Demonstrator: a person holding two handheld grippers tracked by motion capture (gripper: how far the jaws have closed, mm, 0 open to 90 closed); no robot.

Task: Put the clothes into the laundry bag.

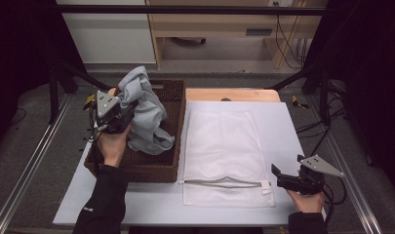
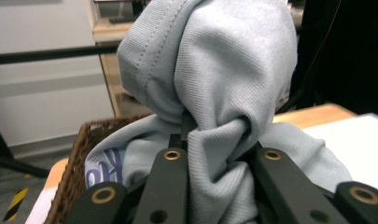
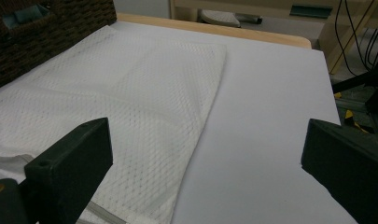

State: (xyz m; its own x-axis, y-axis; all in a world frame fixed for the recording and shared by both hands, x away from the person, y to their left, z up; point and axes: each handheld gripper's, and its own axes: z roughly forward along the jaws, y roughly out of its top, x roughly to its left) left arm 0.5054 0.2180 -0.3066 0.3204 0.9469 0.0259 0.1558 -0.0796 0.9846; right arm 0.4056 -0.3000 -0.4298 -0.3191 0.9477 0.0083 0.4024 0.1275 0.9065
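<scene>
Clearly the left gripper (image 1: 118, 113) is clenched on a bunch of the grey shirt (image 1: 146, 114), holding it up over the basket (image 1: 173, 165) at the table's left edge. Part of the cloth rises above the jaws in a rounded fold, and the rest trails down so that its lower end lies inside the basket. In the left gripper view the fabric (image 2: 210, 88) is pinched into a tight knot of folds between the two black jaws, with some blue print showing low on the left.

Next to the basket, the white mesh bag (image 1: 224, 146) lies flat along the middle of the table, its zipper (image 1: 224, 183) running across the end nearest the person. The right gripper (image 1: 283, 176) rests near the table's near right corner, just beside the zipper end, jaws spread wide and holding nothing; in its own view the bag (image 3: 130, 107) stretches away ahead.

My guess is the shirt is light, soft and limp: it will sag and swing from any single hold, and a loose end may snag on the wicker rim. A bunched grip like this one looks secure. The mesh looks thin and floppy too, best pinched at the zipper edge.
</scene>
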